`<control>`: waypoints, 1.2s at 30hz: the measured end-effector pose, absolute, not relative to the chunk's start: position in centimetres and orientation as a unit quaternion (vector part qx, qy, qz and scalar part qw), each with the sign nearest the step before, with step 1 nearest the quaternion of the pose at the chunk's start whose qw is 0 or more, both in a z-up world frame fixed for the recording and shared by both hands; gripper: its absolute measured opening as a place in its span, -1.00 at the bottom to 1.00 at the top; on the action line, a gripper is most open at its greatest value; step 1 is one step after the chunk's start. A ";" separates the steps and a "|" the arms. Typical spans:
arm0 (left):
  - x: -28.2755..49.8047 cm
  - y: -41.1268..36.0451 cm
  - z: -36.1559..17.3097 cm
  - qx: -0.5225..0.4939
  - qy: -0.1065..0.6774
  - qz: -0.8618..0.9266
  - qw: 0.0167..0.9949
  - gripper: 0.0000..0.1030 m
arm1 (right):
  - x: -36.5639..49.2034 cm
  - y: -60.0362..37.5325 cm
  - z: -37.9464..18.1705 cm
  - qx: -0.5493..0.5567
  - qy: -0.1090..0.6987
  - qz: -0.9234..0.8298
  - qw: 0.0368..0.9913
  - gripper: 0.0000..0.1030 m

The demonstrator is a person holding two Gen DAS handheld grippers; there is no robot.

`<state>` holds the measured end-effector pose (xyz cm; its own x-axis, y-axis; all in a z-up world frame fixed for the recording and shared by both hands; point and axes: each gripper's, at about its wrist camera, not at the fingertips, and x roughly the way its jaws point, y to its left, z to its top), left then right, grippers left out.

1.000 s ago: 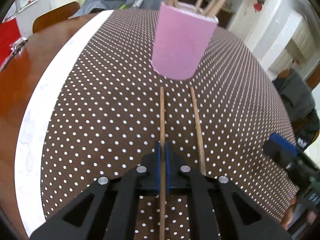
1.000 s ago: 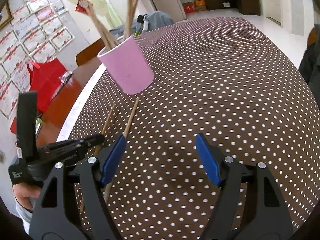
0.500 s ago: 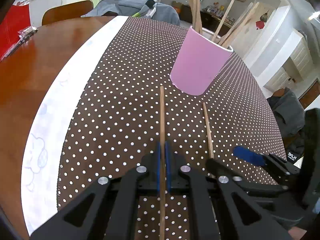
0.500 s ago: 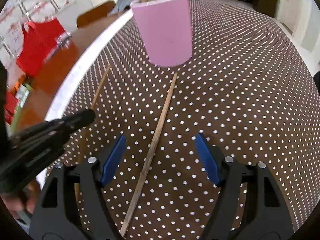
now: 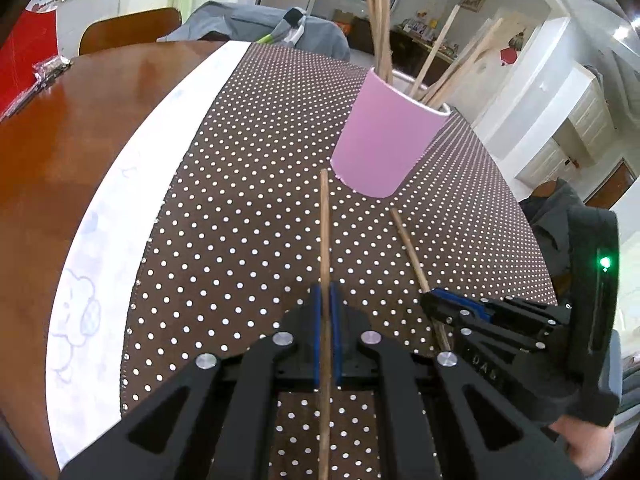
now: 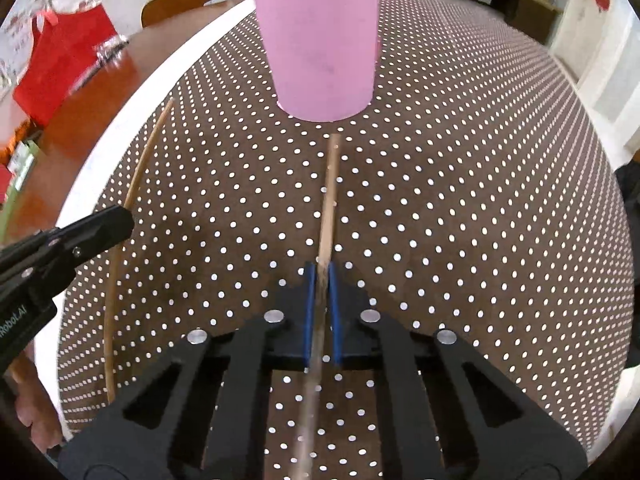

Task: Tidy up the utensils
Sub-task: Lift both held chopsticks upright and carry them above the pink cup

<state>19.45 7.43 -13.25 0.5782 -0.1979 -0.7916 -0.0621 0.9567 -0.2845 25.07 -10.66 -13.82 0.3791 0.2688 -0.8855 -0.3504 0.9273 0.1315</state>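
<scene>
Landmark: pink cup (image 6: 322, 46), upright on the dotted cloth (image 6: 460, 184).

- Above the cup: blocked. Chopsticks (image 5: 378, 16) fan out of its mouth, leaning several ways.
- Near side of the cup: two chopsticks in the way, one gripped by the left gripper (image 5: 327, 300), one by the right gripper (image 6: 321, 280). Both tips point at the cup base, close to it, not touching. The gap between the sticks is narrow, and the grippers sit just beside each other.
- Right of the cup: bare cloth, open.
- Left of the cup: cloth, white strip (image 5: 132, 184), then bare wooden table (image 5: 60, 152). Open until the red bag (image 6: 60, 64) at the far left edge.
</scene>
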 end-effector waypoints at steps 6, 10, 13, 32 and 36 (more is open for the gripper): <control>18.8 6.6 -12.0 -0.135 0.441 -0.053 0.886 -0.90 | 23.8 -13.6 -13.5 0.004 0.514 0.198 0.835 -0.87; 18.5 5.7 -10.8 -0.132 0.421 -0.068 0.895 -0.90 | 22.5 -16.3 -12.0 0.049 0.487 0.220 0.844 -0.87; 18.4 4.8 -9.7 -0.131 0.403 -0.083 0.902 -0.90 | 21.5 -18.2 -10.3 0.080 0.454 0.241 0.854 -0.87; 19.3 1.4 -0.5 -0.095 0.199 -0.142 0.965 -0.90 | 20.3 -20.4 1.5 0.136 0.245 0.299 0.912 -0.87; 20.2 1.5 1.2 -0.103 0.139 -0.134 0.976 -0.90 | 21.5 -20.3 2.5 0.142 0.211 0.295 0.921 -0.87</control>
